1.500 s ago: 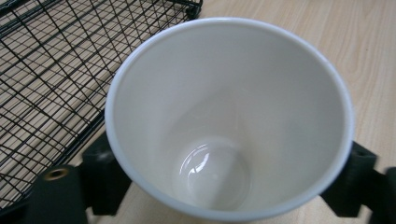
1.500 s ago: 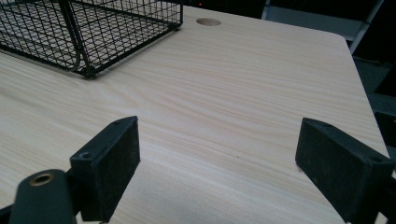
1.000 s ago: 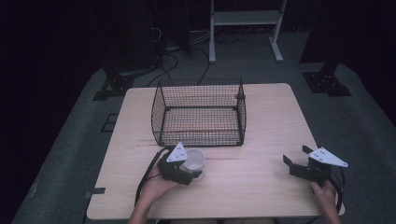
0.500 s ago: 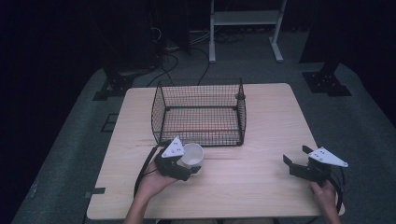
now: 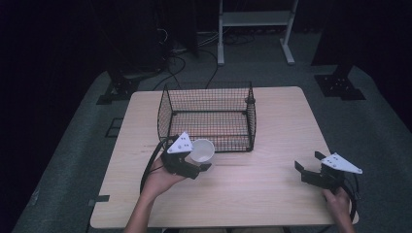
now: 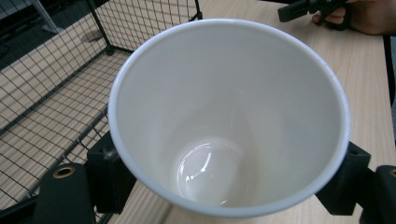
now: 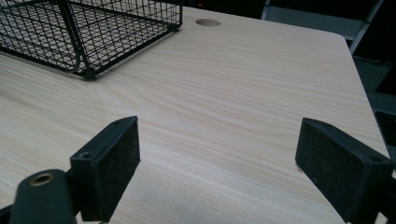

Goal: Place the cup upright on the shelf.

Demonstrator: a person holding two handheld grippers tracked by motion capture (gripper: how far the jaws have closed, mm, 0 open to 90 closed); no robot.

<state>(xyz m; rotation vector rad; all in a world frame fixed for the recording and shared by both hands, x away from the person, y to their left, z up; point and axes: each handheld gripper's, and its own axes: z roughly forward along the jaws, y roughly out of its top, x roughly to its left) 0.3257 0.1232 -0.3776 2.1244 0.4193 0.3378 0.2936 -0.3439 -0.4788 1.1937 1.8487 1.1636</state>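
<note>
My left gripper [image 5: 194, 162] was clamped on the white cup [image 5: 202, 151], tilted just near of the wire basket [image 5: 209, 116], presumably for dropping in, while my right gripper [image 5: 311, 167], jaws wide and empty, rested well apart at the table [image 5: 272, 194]'s near right.

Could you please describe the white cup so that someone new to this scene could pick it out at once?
Start at the black wire basket in the middle of the wooden table. Just outside its near left corner, the left gripper holds the white cup, its open mouth showing. It is the one pale, round thing among black gear.
</note>
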